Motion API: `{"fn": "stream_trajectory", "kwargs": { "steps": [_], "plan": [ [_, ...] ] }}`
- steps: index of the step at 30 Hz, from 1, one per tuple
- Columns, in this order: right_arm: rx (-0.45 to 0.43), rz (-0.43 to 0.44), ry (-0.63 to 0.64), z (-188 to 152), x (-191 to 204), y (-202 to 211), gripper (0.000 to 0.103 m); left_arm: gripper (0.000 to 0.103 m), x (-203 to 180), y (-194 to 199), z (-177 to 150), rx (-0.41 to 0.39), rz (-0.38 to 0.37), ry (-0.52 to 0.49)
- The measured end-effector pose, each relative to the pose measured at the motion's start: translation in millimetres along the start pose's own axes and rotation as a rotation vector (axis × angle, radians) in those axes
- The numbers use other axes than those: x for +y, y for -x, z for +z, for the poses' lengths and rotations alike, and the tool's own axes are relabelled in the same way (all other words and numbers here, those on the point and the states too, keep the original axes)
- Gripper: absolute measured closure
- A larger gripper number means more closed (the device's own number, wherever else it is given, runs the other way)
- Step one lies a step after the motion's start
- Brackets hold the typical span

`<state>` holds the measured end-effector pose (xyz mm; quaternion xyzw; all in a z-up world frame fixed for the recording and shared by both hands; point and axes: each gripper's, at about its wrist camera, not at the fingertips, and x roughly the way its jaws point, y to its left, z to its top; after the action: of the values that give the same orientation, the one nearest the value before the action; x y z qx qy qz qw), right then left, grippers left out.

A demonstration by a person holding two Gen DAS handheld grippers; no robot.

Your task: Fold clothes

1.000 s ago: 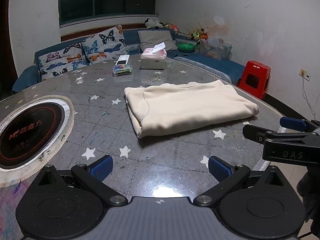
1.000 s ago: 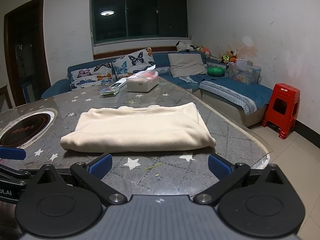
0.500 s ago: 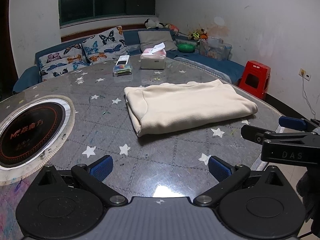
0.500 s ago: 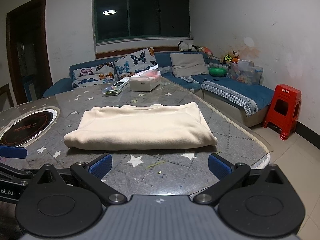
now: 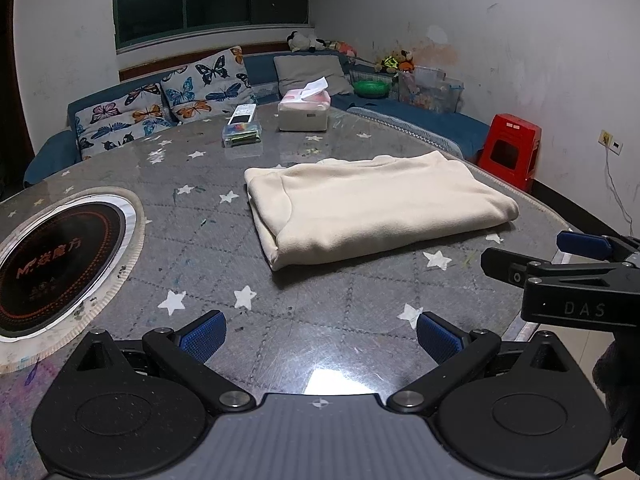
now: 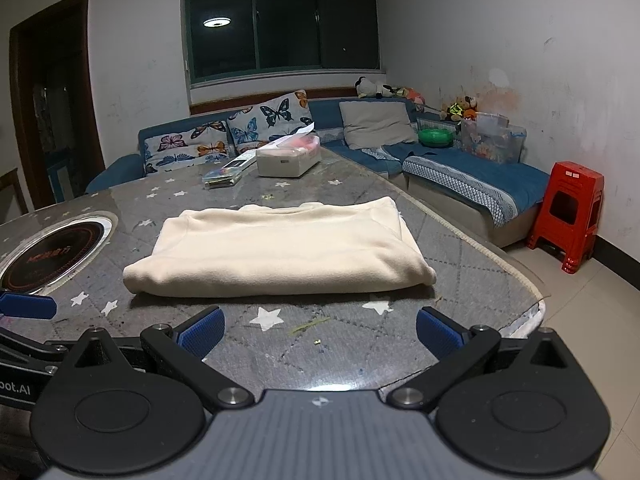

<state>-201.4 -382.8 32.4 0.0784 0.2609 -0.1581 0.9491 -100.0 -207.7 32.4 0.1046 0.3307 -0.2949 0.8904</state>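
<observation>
Induction hob (image 5: 60, 256) cut by left frame edge

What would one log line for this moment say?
garment: folded, on table | left gripper: open, empty | right gripper: open, empty | neither touching garment

Plain cream folded fleece garment (image 5: 372, 204); grey quilted tabletop (image 5: 328, 304) with white stars; blue rubber gripper pads (image 5: 202, 336); red plastic stool (image 6: 572, 216).

**Dim room, glare on the tabletop**

Cool, dim indoor light. A round ceiling lamp reflects in the dark window (image 6: 280, 28). A white glare patch sits on the glossy star-patterned grey table (image 5: 340, 380). Fisheye bending and black corners frame both views; focus stays fairly sharp.
</observation>
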Motion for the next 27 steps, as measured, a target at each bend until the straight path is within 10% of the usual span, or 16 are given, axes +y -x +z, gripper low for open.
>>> {"fn": "stream_trajectory", "kwargs": {
  "steps": [27],
  "plan": [
    [0.043,0.002,0.001,3,2,-23,0.000,0.000,6,-21,11,0.037,-0.003,0.011]
  ]
}}
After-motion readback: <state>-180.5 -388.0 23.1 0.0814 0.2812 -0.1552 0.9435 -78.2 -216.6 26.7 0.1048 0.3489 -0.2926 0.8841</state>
